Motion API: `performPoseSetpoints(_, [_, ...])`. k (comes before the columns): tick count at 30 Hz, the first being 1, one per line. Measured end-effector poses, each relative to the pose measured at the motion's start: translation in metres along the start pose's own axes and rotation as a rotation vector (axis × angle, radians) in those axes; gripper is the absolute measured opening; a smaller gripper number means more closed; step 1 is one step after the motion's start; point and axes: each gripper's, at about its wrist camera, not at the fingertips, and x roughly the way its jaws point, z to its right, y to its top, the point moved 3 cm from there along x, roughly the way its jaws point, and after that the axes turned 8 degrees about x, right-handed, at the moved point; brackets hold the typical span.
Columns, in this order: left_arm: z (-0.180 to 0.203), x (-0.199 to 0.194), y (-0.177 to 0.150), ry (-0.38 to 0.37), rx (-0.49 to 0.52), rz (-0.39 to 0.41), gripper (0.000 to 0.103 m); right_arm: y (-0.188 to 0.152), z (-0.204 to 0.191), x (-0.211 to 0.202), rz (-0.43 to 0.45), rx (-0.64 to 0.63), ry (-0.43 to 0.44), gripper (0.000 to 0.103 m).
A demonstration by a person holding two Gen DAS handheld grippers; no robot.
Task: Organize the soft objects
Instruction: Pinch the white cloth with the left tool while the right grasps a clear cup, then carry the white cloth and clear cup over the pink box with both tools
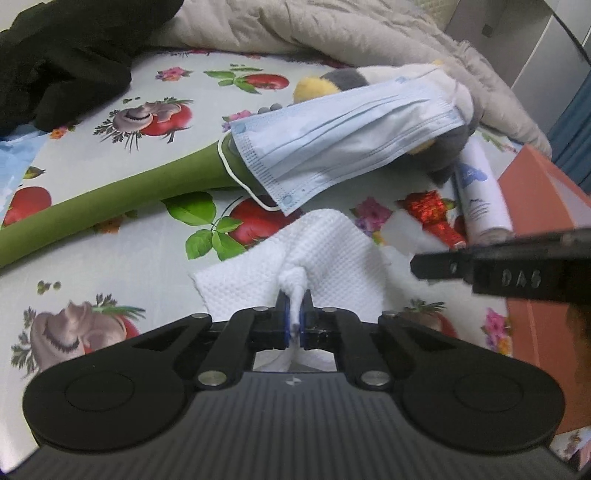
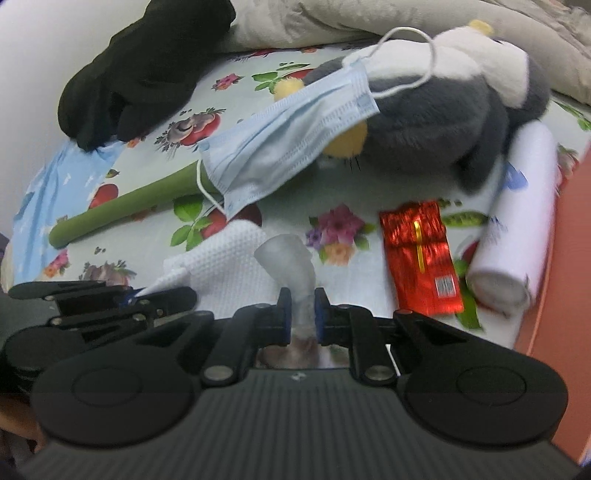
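At the far left a crumpled black cloth lies on my flower-and-fruit printed tablecloth, with a beige quilted blanket bunched behind it. A long green foam tube runs slantwise across the cloth, its far end tucked under a pale blue pleated face mask. The mask is draped over a grey, white and yellow plush toy, one white ear loop resting on the toy's body.

My left gripper is pinched fully closed on a bunched-up fold of the white embossed paper towel, whose spread part lies on the tablecloth just in front of the mask's lower corner. My right gripper, just beside the left, is closed almost together on a soft translucent whitish piece that stands up between the pads; it is blurred, perhaps a thin plastic wrapper.

Right of that a shiny red foil packet lies flat, then a white rolled cylinder with blue print beside the plush toy, and an orange box at the right edge
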Motion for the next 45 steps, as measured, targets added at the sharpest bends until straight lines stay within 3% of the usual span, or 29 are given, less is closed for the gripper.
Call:
performPoseSetpoints(15, [0.028,-0.069,-0.024,-0.011,-0.024,0.065,0.005,-0.053,-0.008,-0.07,0.103,0.044,-0.052,0.016])
performPoseSetpoints(30, [0.057,-0.147,-0.065,-0.023,0.007,0.123,0.005,-0.118,-0.018,-0.144,0.198,0.105,-0.039,0.016])
performPoseSetpoints(45, [0.084,-0.219,-0.091,-0.083,0.016,0.209,0.005,-0.164,-0.023,-0.22,0.32,0.146,-0.051,0.016])
